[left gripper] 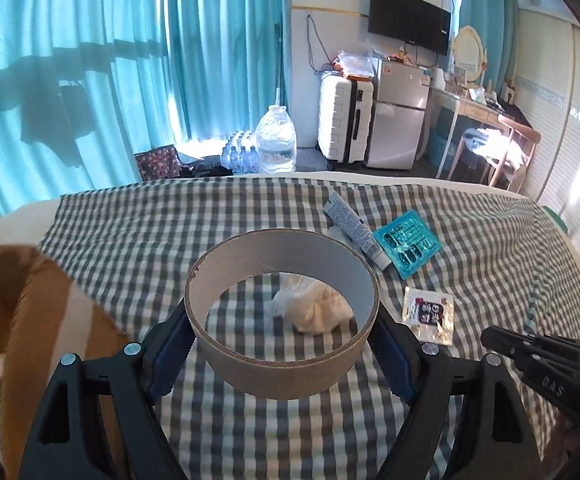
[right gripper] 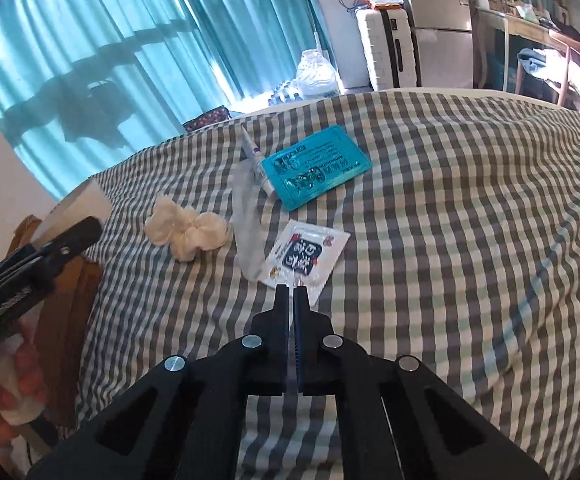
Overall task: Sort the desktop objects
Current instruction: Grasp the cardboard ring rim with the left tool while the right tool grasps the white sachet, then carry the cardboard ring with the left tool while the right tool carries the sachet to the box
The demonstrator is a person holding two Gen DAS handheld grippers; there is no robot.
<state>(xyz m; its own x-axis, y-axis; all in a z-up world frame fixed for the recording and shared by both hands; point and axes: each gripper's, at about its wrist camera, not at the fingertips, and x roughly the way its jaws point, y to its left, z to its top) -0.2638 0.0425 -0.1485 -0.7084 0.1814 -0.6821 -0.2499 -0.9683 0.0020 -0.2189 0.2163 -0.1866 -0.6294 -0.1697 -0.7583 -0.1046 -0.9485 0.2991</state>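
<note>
Left wrist view: left claw (left gripper: 282,344) grips a cardboard ring (left gripper: 282,316); beyond the ring lie crumpled tissue (left gripper: 313,308), tube (left gripper: 353,230), teal blister pack (left gripper: 406,243); right claw (right gripper: 293,289) pinches a sachet (right gripper: 303,254).

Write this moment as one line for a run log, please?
left gripper: shut on cardboard ring, lifted over checked cloth | right gripper: shut on sachet edge | tissue, tube, teal pack: unsorted

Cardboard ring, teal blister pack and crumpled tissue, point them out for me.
cardboard ring (left gripper: 290,376), left wrist view, front outer wall.
teal blister pack (right gripper: 315,168), right wrist view, middle of the foil.
crumpled tissue (right gripper: 188,232), right wrist view, centre of the wad.
</note>
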